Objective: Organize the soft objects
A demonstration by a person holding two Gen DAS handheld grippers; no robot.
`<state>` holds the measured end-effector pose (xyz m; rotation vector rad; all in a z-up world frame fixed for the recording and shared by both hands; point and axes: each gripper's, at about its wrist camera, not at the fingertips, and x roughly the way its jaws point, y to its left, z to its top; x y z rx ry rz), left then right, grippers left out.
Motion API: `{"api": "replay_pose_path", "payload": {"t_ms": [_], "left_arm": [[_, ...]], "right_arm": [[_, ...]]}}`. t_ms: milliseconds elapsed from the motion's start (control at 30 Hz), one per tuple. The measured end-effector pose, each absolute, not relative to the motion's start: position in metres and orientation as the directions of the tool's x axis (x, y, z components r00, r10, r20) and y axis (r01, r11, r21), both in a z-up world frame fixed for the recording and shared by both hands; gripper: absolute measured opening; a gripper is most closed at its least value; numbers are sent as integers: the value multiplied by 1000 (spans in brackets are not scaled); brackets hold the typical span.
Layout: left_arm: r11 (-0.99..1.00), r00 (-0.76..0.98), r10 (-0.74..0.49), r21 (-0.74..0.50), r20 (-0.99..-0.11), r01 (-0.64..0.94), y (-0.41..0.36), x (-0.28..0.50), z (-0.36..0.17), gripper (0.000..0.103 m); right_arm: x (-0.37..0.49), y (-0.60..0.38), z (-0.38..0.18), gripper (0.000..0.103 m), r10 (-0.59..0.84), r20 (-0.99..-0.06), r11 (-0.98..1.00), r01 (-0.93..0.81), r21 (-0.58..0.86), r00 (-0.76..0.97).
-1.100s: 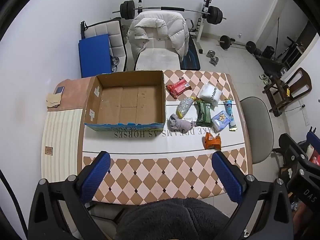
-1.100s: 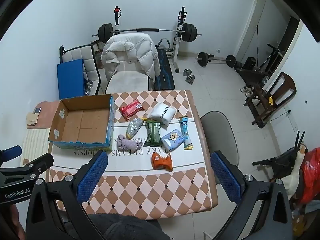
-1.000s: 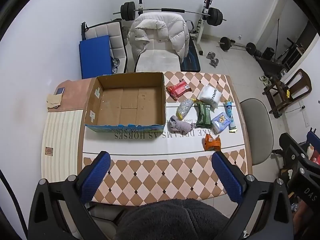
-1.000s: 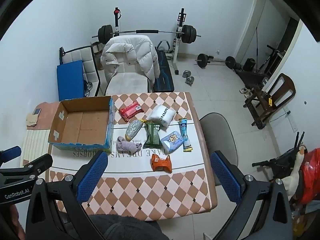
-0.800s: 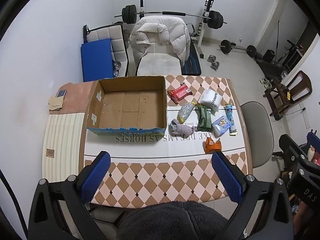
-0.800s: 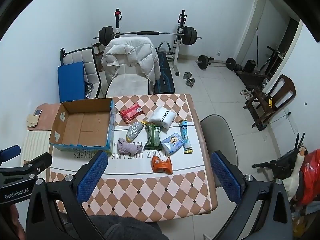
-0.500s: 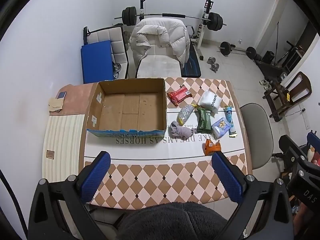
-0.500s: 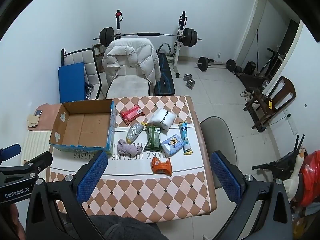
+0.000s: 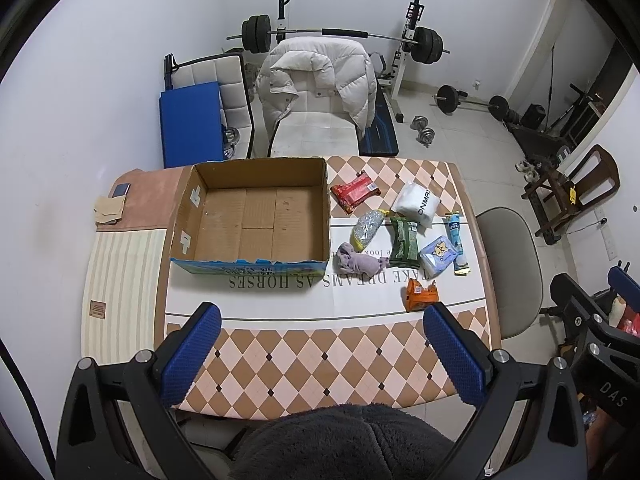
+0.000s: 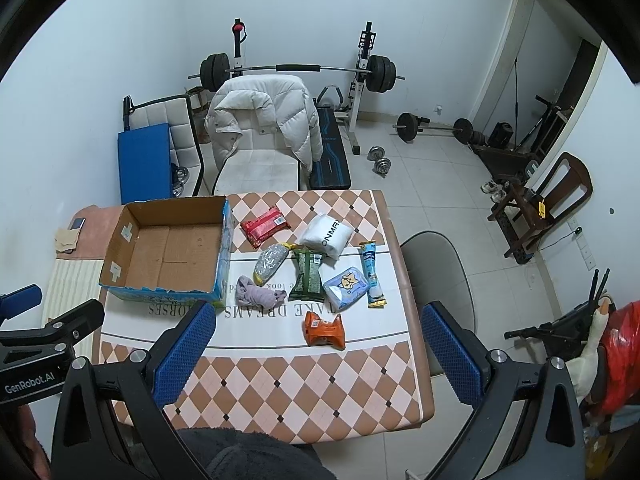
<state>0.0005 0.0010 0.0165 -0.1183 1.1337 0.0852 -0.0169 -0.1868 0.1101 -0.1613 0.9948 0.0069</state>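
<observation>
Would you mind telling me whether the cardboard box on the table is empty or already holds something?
Empty. The cardboard box stands open-topped with its bare brown floor fully visible in both views; the packets all lie beside it on the table.

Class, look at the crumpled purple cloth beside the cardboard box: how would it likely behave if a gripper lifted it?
The purple cloth lies bunched in loose folds, so it would probably droop and unfold when lifted. It looks thin, likely light. A pinch on one fold may trail the rest across the table.
</observation>
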Motion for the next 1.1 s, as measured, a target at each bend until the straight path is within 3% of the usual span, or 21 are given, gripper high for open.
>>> {"api": "replay_pose_path", "payload": {"t_ms": [1100], "left_arm": [[991, 430, 5, -54, -903, -126, 1, -3, 17, 103]], "right_arm": [[-23, -181, 110, 103, -58, -836, 988, -88, -126, 545]]}}
